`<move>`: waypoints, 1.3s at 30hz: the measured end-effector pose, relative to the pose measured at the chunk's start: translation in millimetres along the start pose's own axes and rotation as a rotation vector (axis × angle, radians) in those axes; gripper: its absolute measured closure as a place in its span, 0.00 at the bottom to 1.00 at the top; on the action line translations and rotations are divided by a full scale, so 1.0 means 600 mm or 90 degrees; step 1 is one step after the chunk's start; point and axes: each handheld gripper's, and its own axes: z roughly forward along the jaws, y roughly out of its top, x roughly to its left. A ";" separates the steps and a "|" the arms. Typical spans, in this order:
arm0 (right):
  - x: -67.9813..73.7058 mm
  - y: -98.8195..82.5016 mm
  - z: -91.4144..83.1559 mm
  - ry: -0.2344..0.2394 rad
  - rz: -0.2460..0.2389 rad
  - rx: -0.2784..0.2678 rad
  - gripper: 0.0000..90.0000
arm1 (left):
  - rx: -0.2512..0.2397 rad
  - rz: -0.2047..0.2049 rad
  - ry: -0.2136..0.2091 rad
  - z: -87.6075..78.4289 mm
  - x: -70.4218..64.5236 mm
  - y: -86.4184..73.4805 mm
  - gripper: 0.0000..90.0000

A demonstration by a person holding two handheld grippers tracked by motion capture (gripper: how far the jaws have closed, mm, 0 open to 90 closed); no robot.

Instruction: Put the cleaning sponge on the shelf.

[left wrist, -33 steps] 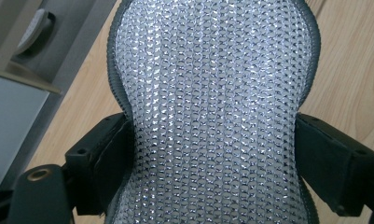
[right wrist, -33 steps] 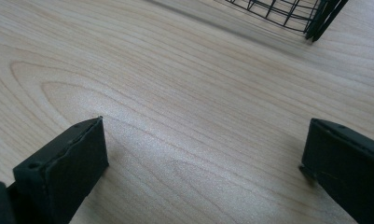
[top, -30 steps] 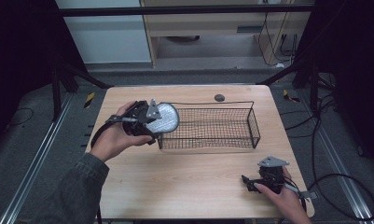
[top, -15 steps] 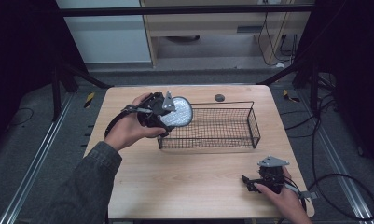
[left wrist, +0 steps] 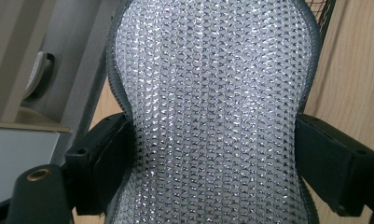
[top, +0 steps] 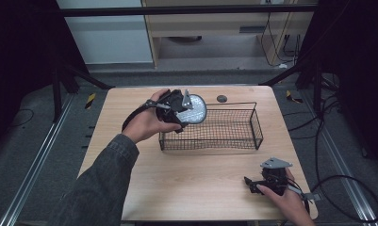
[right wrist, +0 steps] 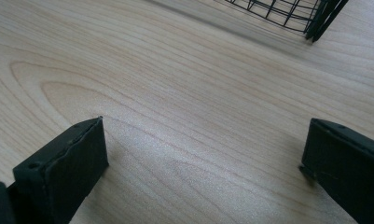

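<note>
A silver glittery pad [top: 197, 110] with a dark grey rim hangs over the left end of the black wire basket [top: 215, 136]. My left gripper [top: 184, 111] is shut on it. In the left gripper view the pad [left wrist: 212, 93] stands between the two black jaws of my left gripper [left wrist: 212, 172], which press on its narrow waist from both sides. My right gripper [top: 251, 182] rests on the wooden table [top: 196, 188] at the front right. In the right gripper view my right gripper [right wrist: 205, 163] is open, with bare wood between its jaws.
A small dark round disc [top: 221, 98] lies on the table behind the basket. A corner of the basket [right wrist: 287, 11] shows far ahead of the right gripper. Cables run across the floor to the right of the table.
My left hand has carried the pad to the right, from beside the basket's left end to over its rim. The right hand has stayed in place.
</note>
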 end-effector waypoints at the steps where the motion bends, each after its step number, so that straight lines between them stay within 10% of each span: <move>1: 0.000 0.000 0.000 0.000 0.000 0.000 0.00 | 0.000 0.000 0.000 0.000 0.000 0.000 0.16; 39: 0.000 0.001 0.001 0.002 0.000 0.002 0.00 | 0.045 0.036 -0.024 0.091 -0.006 0.012 0.16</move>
